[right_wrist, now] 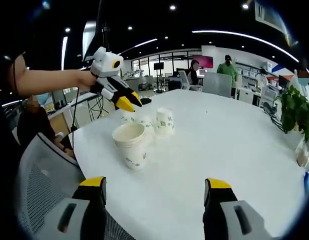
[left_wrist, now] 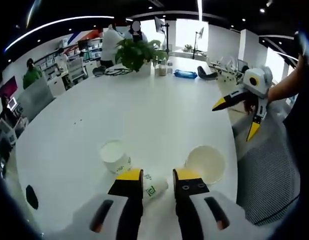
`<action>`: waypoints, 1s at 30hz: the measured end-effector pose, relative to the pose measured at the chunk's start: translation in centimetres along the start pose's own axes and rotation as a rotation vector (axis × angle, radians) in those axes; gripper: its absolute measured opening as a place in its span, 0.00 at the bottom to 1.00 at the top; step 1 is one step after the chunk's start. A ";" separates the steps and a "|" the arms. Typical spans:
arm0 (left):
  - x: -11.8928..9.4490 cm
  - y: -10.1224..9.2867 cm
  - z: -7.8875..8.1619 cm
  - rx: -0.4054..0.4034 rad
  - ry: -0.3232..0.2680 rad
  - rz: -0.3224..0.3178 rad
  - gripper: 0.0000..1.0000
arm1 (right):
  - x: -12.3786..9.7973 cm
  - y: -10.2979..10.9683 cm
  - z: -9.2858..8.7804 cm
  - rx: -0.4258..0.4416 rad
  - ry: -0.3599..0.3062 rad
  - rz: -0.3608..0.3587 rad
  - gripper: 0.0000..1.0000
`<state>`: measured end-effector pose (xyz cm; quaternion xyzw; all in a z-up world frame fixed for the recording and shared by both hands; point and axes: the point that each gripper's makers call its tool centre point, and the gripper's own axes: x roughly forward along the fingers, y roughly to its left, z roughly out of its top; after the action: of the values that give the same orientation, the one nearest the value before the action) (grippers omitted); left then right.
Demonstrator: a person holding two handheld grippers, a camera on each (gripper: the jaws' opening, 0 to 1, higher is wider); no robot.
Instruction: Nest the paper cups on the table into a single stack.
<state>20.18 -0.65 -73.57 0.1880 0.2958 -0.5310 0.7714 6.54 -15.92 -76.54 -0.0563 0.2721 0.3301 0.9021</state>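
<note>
Fingers on my left gripper [left_wrist: 158, 181] stand narrowly parted with a paper cup lying on its side [left_wrist: 155, 189] between them; I cannot tell whether they touch it. My right gripper [right_wrist: 155, 189] stands wide apart, holding nothing. On the large white table [right_wrist: 229, 145], a potted plant [left_wrist: 136, 52] stands at the far edge. An office chair [right_wrist: 41, 192] sits against the near edge. Two cups stand mouth-up: stacked cups [right_wrist: 131, 145] right, single cup [left_wrist: 114, 156] left.
</note>
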 end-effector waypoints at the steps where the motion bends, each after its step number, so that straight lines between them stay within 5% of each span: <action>1: 0.1 0.3 -0.2 -0.004 0.005 0.004 0.22 | 0.0 0.0 0.0 0.000 0.000 0.000 0.80; 15: 1.4 4.4 -2.9 -0.102 0.039 0.061 0.23 | 0.1 -0.2 -0.1 0.009 0.004 -0.005 0.80; 30: 2.3 4.5 -4.3 -0.227 0.077 0.018 0.19 | 0.0 -0.2 -0.2 0.013 0.009 -0.009 0.80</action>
<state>23.88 1.99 -78.45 0.1223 0.3820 -0.4795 0.7805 6.61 -16.14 -76.77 -0.0530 0.2781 0.3237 0.9028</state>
